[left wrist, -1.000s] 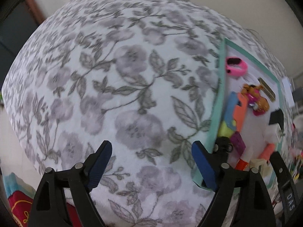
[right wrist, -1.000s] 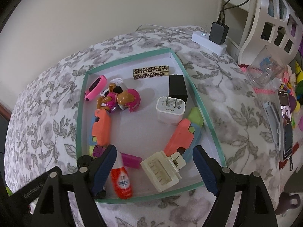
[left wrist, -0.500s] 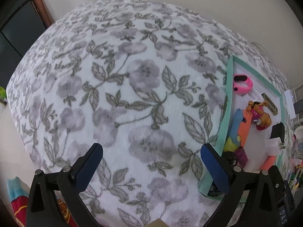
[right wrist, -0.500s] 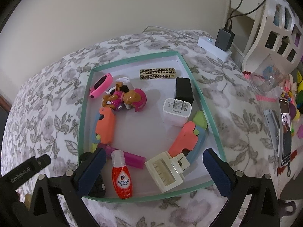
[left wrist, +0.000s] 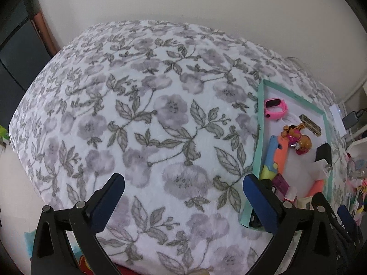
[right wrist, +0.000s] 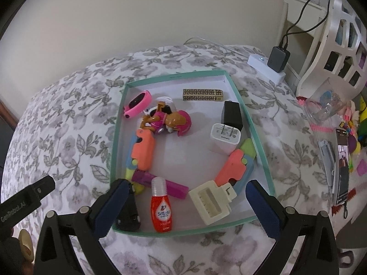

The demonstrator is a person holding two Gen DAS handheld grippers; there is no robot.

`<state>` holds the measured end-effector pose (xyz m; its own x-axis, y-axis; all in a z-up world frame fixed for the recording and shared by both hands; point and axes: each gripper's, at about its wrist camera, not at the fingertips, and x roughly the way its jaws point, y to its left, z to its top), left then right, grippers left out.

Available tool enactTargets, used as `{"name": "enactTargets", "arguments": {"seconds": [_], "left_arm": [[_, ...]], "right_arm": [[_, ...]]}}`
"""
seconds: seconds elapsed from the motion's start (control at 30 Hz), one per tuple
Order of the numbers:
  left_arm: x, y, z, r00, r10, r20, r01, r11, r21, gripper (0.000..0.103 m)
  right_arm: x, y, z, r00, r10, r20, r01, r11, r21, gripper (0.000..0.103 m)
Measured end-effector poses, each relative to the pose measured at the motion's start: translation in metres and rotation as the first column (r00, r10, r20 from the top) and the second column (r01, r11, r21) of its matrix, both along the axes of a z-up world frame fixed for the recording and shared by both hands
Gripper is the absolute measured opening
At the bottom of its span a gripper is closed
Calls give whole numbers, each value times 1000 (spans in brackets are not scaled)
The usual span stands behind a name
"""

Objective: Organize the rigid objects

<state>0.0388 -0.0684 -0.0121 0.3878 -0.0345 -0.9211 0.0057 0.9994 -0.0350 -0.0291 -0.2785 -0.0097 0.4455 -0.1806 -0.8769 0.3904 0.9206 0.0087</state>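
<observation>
Both tools, jaws just spread to full width, nothing between them. The right tool (right wrist: 183, 208) has drawn back from the teal tray (right wrist: 261, 146) on the bed (left wrist: 137, 114); the red bottle (right wrist: 161, 208) and cream clip (right wrist: 212, 202) lie at the tray's near rim, the pink watch (right wrist: 137, 103) at its far left corner. The left tool (left wrist: 183, 201) has risen over bare bedspread left of the tray. Every object seen rests inside the tray, so the sorting appears largely complete.
</observation>
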Motion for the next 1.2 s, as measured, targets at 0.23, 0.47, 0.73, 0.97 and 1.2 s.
{"name": "enactTargets", "arguments": {"seconds": [0.23, 0.47, 0.73, 0.97, 1.2], "left_arm": [[-17, 4, 17, 997, -53, 61, 49, 997, 56, 103], [-30, 11, 17, 994, -87, 74, 77, 989, 130, 103], [-32, 26, 19, 995, -52, 87, 40, 989, 140, 103], [-33, 30, 21, 994, -43, 99, 29, 989, 143, 103], [-37, 29, 22, 993, -52, 105, 37, 989, 144, 103]], "right_arm": [[-3, 14, 11, 999, 26, 20, -26, 1000, 0, 103], [-8, 27, 18, 999, 46, 15, -45, 999, -5, 103], [-15, 40, 24, 997, 71, 13, -71, 997, -11, 103], [-22, 46, 24, 997, 80, 7, -80, 997, -16, 103], [-30, 46, 28, 997, 77, 29, -76, 997, -17, 103]]}}
